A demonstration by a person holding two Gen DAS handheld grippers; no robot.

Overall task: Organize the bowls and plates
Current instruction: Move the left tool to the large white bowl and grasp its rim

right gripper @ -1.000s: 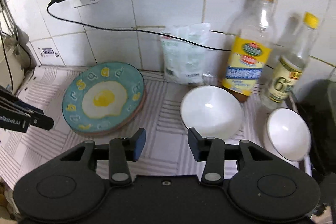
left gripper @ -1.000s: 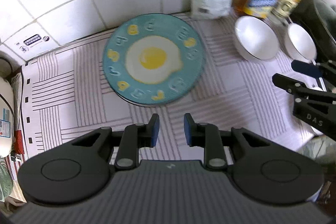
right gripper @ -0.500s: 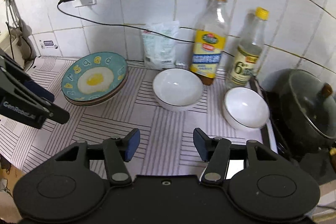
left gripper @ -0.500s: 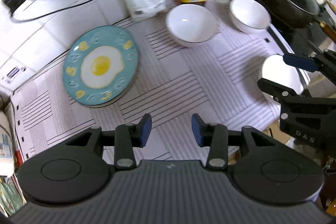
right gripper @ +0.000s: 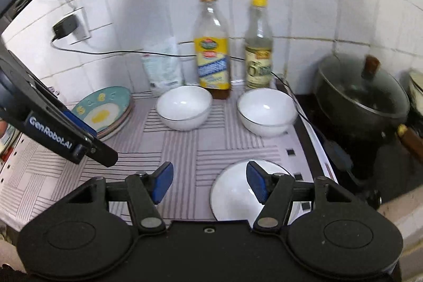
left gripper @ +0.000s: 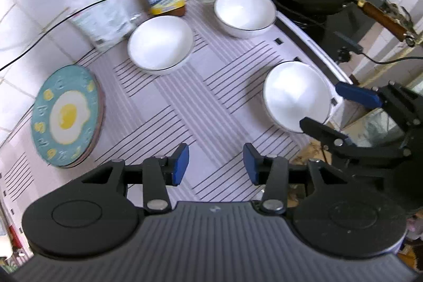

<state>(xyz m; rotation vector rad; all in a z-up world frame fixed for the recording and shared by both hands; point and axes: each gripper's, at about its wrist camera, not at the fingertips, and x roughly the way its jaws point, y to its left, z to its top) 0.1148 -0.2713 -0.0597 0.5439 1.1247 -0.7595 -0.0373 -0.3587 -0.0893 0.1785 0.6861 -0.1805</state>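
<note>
Left tool point(left gripper: 216, 163) is hanging over the striped table point(left gripper: 169, 107) with its blue pads spread apart and nothing between them; right tool point(right gripper: 208, 183) is spread wide too, also gripping nothing, with its right pad sitting over the rim of the nearest white bowl point(right gripper: 238, 192). The left camera shows that bowl whole point(left gripper: 296, 94), right at the table's edge by the stove, while the right camera only catches part of it behind the tool. Further back are two more white bowls, the middle one point(right gripper: 184, 107) and the one by the stove point(right gripper: 267, 111), in front of two bottles point(right gripper: 211, 49). The egg-pattern plate point(left gripper: 66, 114) sits on the far left, stacked on other plates. Only the right camera shows the charger point(right gripper: 66, 27) in the wall socket and the bottle caps.
</note>
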